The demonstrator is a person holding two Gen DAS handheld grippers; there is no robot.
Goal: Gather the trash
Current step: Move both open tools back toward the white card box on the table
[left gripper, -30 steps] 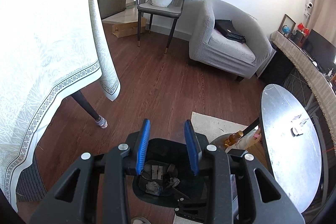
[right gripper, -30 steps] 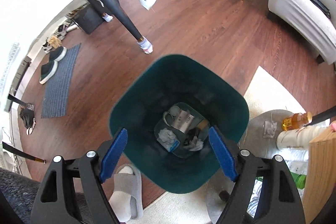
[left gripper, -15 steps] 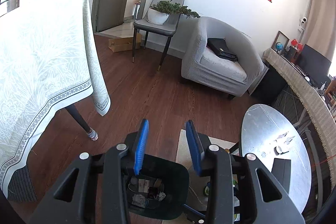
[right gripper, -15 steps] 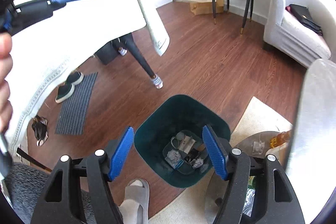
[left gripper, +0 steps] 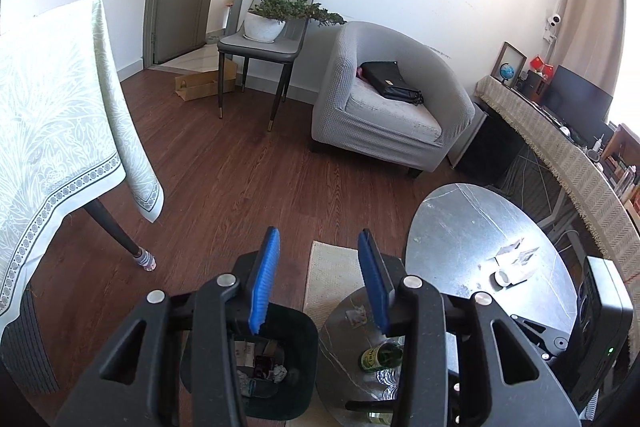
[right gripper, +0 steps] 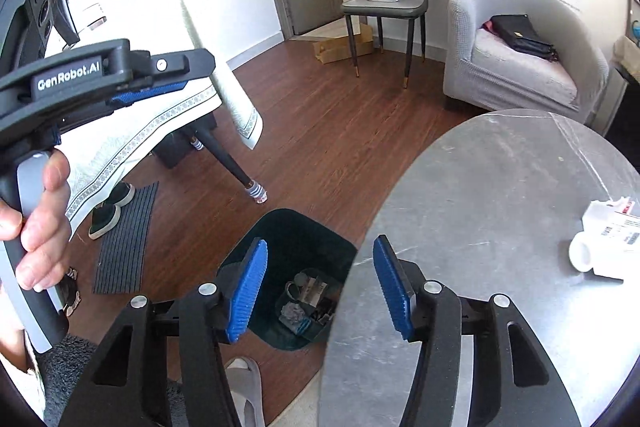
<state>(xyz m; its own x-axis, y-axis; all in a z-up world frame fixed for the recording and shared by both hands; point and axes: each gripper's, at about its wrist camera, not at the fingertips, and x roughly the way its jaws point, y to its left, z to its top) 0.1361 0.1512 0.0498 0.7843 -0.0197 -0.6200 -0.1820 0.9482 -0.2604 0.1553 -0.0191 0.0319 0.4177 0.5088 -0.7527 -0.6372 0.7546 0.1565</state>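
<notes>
1. Left gripper (left gripper: 318, 277): blue-padded jaws parted, just opening, nothing between.
2. Right gripper (right gripper: 320, 291): jaws apart, just closing, empty.
3. Dark green plastic waste bin (right gripper: 296, 239): on brown wood floor (left gripper: 224, 183), beside round grey marble table (right gripper: 500, 187); crumpled trash (right gripper: 310, 301) inside.
4. White paper scraps (right gripper: 608, 241): on tabletop.

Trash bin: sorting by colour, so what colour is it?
Dark teal bin, clearest in the right wrist view.

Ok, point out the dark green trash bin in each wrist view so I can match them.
Left wrist view: the trash bin sits at bottom centre, partly hidden behind the left gripper.
Right wrist view: the bin is lower centre, left of the round grey table.
Shared landmark: the sock-covered table leg, beyond the bin on the floor.
</notes>
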